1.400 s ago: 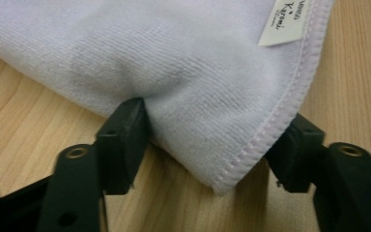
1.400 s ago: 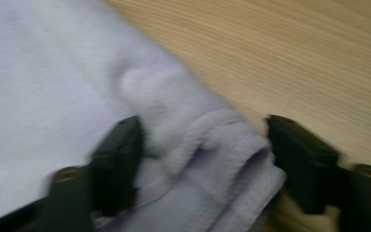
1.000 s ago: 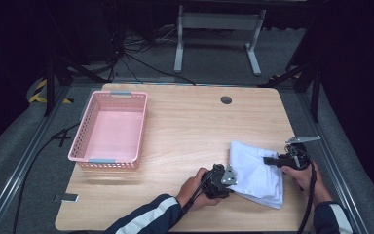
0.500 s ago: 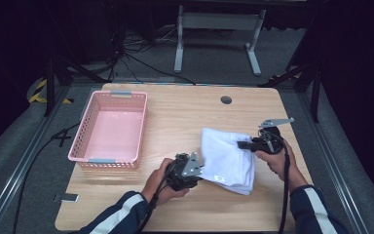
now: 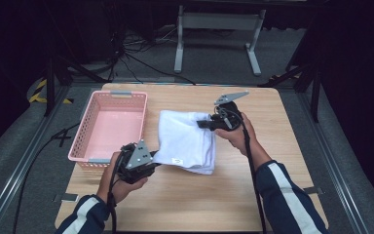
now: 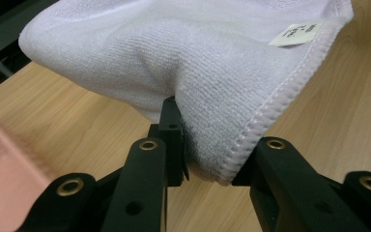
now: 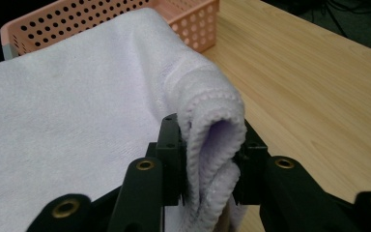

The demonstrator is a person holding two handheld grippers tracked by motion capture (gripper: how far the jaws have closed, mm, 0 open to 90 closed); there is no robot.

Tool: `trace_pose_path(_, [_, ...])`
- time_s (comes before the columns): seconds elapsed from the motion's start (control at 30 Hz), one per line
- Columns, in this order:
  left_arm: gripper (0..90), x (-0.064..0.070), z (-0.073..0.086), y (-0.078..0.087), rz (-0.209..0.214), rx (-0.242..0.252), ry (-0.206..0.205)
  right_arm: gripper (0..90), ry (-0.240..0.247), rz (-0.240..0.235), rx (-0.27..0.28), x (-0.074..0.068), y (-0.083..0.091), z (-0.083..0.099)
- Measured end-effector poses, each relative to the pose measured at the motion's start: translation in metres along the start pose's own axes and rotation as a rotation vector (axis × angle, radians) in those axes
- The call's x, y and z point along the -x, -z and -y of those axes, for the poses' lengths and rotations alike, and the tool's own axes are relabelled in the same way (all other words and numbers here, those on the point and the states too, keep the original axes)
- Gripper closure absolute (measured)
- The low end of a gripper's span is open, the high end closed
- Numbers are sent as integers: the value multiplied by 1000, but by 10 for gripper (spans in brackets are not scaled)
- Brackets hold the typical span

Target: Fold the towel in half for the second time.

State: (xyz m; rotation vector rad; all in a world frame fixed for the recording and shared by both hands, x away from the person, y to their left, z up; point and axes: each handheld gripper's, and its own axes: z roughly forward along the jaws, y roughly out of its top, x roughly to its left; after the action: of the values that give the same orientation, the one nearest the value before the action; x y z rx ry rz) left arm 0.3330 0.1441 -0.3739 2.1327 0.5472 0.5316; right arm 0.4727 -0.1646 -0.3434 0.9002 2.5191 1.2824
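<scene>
With both grippers, left (image 5: 152, 163) and right (image 5: 205, 124), pinching the towel (image 5: 182, 139) beside the basket (image 5: 108, 127) at the table's left edge, lift evenly, keep it taut.

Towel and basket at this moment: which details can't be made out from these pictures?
- Print on the towel label: too small and blurred in the left gripper view, a speck in the high view.
- How many layers the right gripper pinches: the fold bunches between its jaws.
- Towel's underside and the table beneath it: covered by the cloth.
- Basket near corner, high view: behind the left gripper.
</scene>
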Motion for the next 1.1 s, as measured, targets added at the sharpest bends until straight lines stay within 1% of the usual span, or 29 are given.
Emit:
trace_pose_path(0.03, [739, -2, 3, 4, -20, 5, 10, 704, 8, -7, -2, -2, -5, -5])
trace_pose_path(0.07, [739, -5, 6, 8, -28, 11, 25, 704, 10, -12, -1, -4, -10, -10])
trace_pose_path(0.1, [739, -7, 7, 11, -39, 4, 17, 704, 13, -21, -3, -7, -15, -15])
trace_pose_path(0.13, [739, -9, 9, 13, -52, 10, 31, 704, 22, -23, -2, -9, -20, -19])
trace_pose_path(0.17, [739, -10, 10, 16, -59, 9, 33, 704, 27, -25, 1, -10, -24, -23])
trace_pose_path(0.2, [739, -13, 12, 18, -67, 14, 40, 704, 22, -31, -2, -11, -26, -26])
trace_pose_path(0.27, [740, -16, 15, 23, -90, 19, 57, 704, 32, -37, 2, -14, -33, -32])
trace_pose_path(0.33, [740, -20, 19, 26, -101, 26, 76, 704, 32, -42, 1, -17, -38, -37])
trace_pose_path(0.4, [740, -24, 24, 30, -121, 30, 94, 704, 34, -54, 12, -19, -44, -42])
trace_pose_path(0.47, [740, -27, 27, 34, -143, 36, 100, 704, 31, -61, 13, -21, -49, -46])
trace_pose_path(0.5, [740, -28, 29, 37, -149, 44, 110, 704, 36, -63, 15, -23, -52, -48])
trace_pose_path(0.57, [741, -33, 34, 44, -167, 47, 124, 704, 35, -79, 19, -28, -59, -53])
trace_pose_path(0.6, [741, -36, 37, 47, -170, 49, 133, 704, 43, -80, 20, -30, -62, -56])
trace_pose_path(0.7, [741, -44, 48, 52, -190, 44, 166, 703, 42, -86, 25, -37, -73, -63])
trace_pose_path(0.73, [741, -47, 53, 54, -206, 44, 176, 703, 47, -90, 27, -40, -77, -65])
trace_pose_path(0.77, [741, -47, 53, 54, -206, 44, 176, 703, 47, -90, 27, -40, -77, -65])
trace_pose_path(0.8, [741, -50, 56, 56, -221, 40, 179, 703, 51, -88, 26, -44, -83, -68])
trace_pose_path(0.83, [741, -52, 58, 57, -226, 35, 188, 703, 49, -90, 26, -47, -88, -70])
trace_pose_path(0.87, [741, -56, 62, 60, -248, 35, 193, 702, 56, -91, 30, -49, -92, -72])
trace_pose_path(0.9, [741, -58, 64, 61, -253, 35, 201, 702, 60, -90, 25, -53, -99, -75])
trace_pose_path(0.93, [742, -62, 67, 64, -269, 34, 213, 702, 57, -92, 29, -55, -103, -77])
trace_pose_path(0.97, [742, -63, 70, 66, -278, 37, 222, 702, 58, -99, 35, -59, -108, -80])
trace_pose_path(1.0, [742, -65, 72, 69, -284, 37, 222, 702, 62, -104, 38, -61, -111, -82])
trace_pose_path(1.03, [742, -67, 75, 72, -303, 31, 225, 702, 66, -100, 36, -64, -116, -85])
trace_pose_path(1.07, [742, -69, 78, 74, -317, 31, 233, 701, 72, -106, 37, -67, -120, -89])
trace_pose_path(1.1, [742, -71, 81, 76, -320, 33, 242, 701, 77, -115, 37, -70, -124, -92])
